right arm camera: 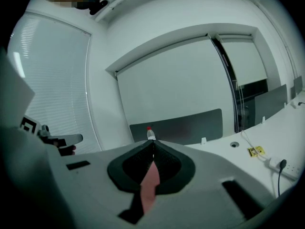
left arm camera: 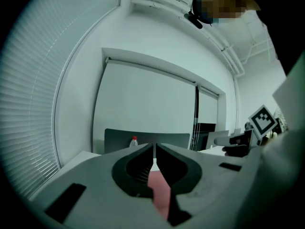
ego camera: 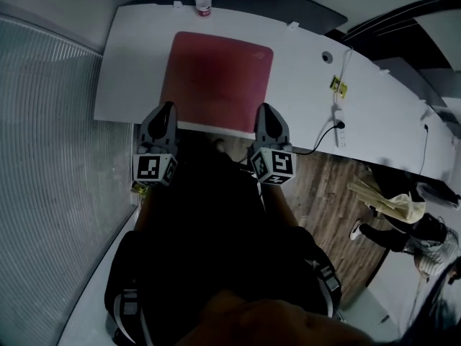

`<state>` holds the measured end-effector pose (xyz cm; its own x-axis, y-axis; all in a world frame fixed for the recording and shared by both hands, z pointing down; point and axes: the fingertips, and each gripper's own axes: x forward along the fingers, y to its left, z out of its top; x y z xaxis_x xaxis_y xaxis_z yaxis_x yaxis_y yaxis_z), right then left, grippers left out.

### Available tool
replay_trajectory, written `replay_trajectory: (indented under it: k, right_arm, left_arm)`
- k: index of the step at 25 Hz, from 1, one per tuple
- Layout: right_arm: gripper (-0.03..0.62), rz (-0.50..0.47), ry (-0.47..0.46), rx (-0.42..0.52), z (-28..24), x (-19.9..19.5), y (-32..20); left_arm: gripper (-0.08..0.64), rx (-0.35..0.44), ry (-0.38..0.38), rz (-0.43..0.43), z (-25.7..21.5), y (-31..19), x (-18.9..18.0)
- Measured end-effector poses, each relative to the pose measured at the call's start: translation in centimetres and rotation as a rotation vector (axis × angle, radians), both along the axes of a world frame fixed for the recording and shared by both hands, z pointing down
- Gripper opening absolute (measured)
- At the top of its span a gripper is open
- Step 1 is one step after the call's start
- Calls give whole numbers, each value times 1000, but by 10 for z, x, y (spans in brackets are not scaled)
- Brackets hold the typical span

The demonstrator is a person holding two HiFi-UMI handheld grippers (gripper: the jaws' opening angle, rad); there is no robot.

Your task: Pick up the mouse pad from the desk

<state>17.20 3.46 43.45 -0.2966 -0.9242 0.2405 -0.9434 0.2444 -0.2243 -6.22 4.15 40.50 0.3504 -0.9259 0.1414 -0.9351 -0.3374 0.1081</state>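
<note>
Left tongs (ego camera: 168,107): jaws shut tip to tip, nothing pinched; tip over the pad's near left corner, pointing away from the body, nearly level.
Right tongs (ego camera: 264,108): jaws likewise shut and empty; tip over the pad's near right corner, side by side with the left tongs.
Pad (ego camera: 216,74): red, lying flat on the desk, stretching forward from both tips; near edge just under the tongs, close to the desk's edge. Seen in each gripper view as a pink strip through the slot behind the closed tips.
Desk (ego camera: 310,78): white, running ahead of both tongs and off to the right.
Bottle (ego camera: 204,1): clear with a red cap, upright, beyond the pad's far edge, ahead of the left tongs and well apart from both.
Cubes (ego camera: 153,169): one at the rear of each pair of tongs, black square markers facing up.
Power strip (ego camera: 338,125): white, on the desk right of the right tongs, black plug in it.
Yellow tag (ego camera: 338,86): just beyond the strip, farther right and forward.
Divider (right arm camera: 190,125): grey panel behind the bottle, straight ahead of both tips.
Blinds (ego camera: 43,157): left of the left tongs.
</note>
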Motion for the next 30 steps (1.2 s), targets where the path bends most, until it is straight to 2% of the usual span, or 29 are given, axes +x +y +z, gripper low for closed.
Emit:
replay_trajectory:
  k: [3,8,14,21,25,27,30]
  right_arm:
    - [2,20,8,-10,1,-6,-12]
    - [2,45,17,-36,7,-25,-43]
    - [2,83,49,-112,30,-42,-81]
    - [3,157,79,-178,62,-35,-109]
    - [6,154,98,-220,86,-24,-119]
    - [28,146,92,-248,102,-20,-124]
    - [38,136,112,-286,122,-9,-127]
  left_arm:
    - [18,0,5,15,9,-19,-8]
    - [17,-50,6,29,8,-60,-24]
    - [17,-110,-7,78,41,-110,-45]
    - [18,-196,-51,149,92,-142,-60]
    - [18,-266,-62,198,127,-146,-56]
    - [20,-314,-81,216,148,-147,-56]
    - [35,-381,-109,203,175,-149,-55]
